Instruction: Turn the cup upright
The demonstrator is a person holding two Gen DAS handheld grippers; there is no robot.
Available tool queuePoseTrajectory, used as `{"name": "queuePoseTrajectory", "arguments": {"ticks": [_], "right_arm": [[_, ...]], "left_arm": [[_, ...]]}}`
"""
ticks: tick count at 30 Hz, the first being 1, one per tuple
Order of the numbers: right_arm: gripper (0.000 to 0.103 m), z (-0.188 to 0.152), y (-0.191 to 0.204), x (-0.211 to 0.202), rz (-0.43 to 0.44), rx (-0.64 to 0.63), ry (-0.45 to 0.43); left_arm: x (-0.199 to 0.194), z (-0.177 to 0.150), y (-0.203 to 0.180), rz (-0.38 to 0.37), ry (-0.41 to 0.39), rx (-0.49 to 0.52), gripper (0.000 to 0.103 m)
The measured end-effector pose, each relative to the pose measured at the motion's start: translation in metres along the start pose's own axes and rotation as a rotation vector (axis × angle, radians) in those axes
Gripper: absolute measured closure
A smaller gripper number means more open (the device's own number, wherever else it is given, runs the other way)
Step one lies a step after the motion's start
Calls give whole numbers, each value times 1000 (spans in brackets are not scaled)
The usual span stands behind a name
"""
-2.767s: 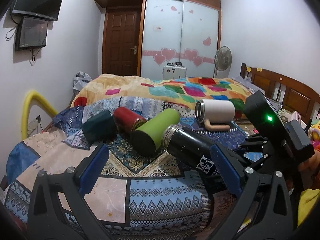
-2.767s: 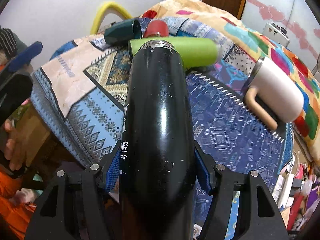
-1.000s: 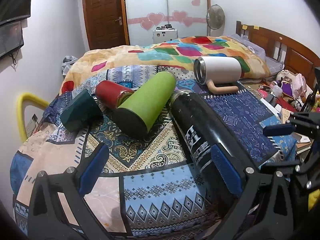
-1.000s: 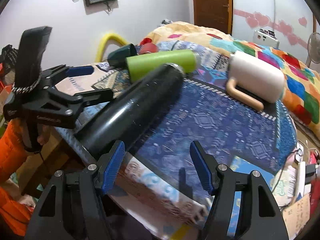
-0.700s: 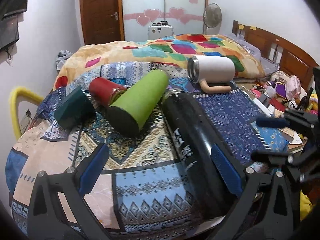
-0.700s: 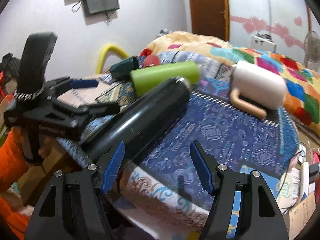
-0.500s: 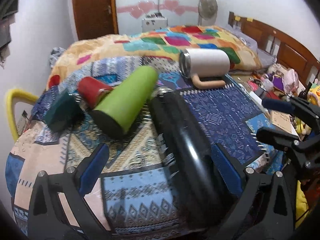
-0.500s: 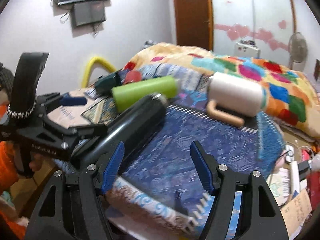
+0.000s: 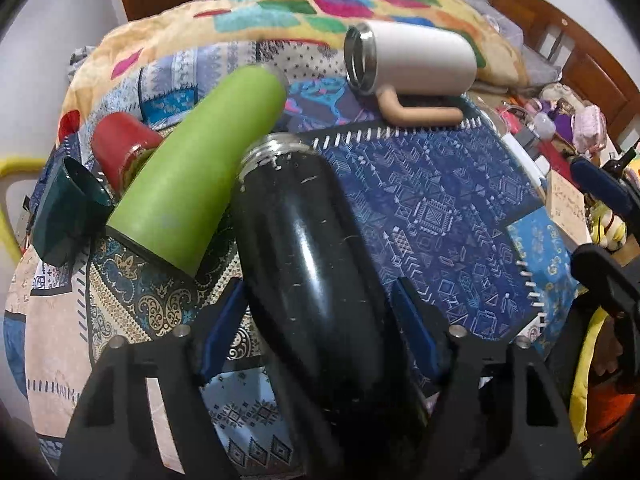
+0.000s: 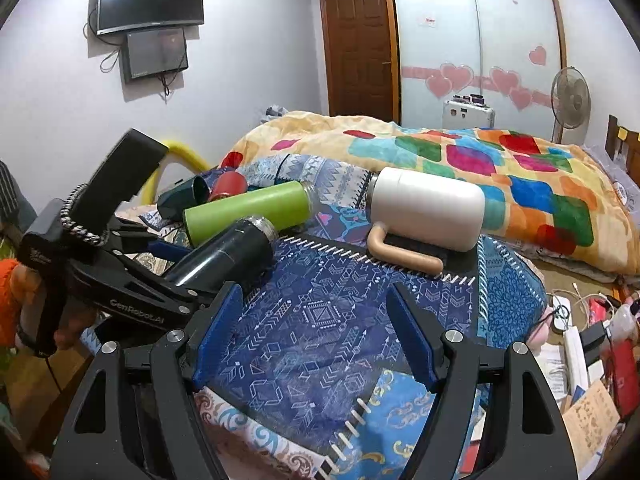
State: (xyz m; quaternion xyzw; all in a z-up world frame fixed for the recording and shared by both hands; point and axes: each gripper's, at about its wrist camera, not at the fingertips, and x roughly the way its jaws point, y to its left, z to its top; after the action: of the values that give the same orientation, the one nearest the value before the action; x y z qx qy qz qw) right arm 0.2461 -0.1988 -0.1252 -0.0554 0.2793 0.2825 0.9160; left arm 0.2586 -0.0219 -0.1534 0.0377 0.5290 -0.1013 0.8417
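Note:
A long black flask [image 9: 308, 264] lies on its side on the patterned bedspread, its metal mouth pointing away from me. My left gripper [image 9: 316, 324] is shut on the black flask near its base, blue pads against both sides. In the right wrist view the flask [image 10: 224, 256] shows at left, held by the left gripper [image 10: 188, 284]. My right gripper [image 10: 312, 336] is open and empty above the dark blue cloth [image 10: 320, 320].
A green flask [image 9: 200, 184], a red cup [image 9: 120, 148], a dark green cup [image 9: 64, 212] and a white handled mug [image 9: 412, 60] lie on their sides on the bed. The bed edge and a cluttered floor [image 10: 580, 340] are at right.
My right gripper let go of the black flask, which came to lie on the bed, and drew back. My left gripper moved in and shut on the flask.

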Motion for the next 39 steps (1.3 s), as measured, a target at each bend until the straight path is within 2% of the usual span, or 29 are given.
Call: {"name": "queuePoseTrajectory", "arguments": {"ticks": [6, 11, 16, 22, 27, 39], "right_arm": [[31, -2, 1, 3, 15, -10, -10], [31, -2, 1, 0, 13, -14, -17], [25, 1, 2, -10, -13, -25, -42], [24, 8, 2, -22, -24, -28, -72], [18, 12, 3, -28, -36, -30, -102], [18, 24, -1, -30, -49, -22, -137]], "left_arm": [[-4, -2, -8, 20, -18, 49, 34], [-12, -6, -16, 7, -45, 79, 38], [-33, -11, -18, 4, -103, 85, 38], [-79, -14, -22, -9, -222, 94, 38], [-111, -15, -27, -24, -311, 110, 39], [-117, 4, -23, -51, -378, 82, 39]]}}
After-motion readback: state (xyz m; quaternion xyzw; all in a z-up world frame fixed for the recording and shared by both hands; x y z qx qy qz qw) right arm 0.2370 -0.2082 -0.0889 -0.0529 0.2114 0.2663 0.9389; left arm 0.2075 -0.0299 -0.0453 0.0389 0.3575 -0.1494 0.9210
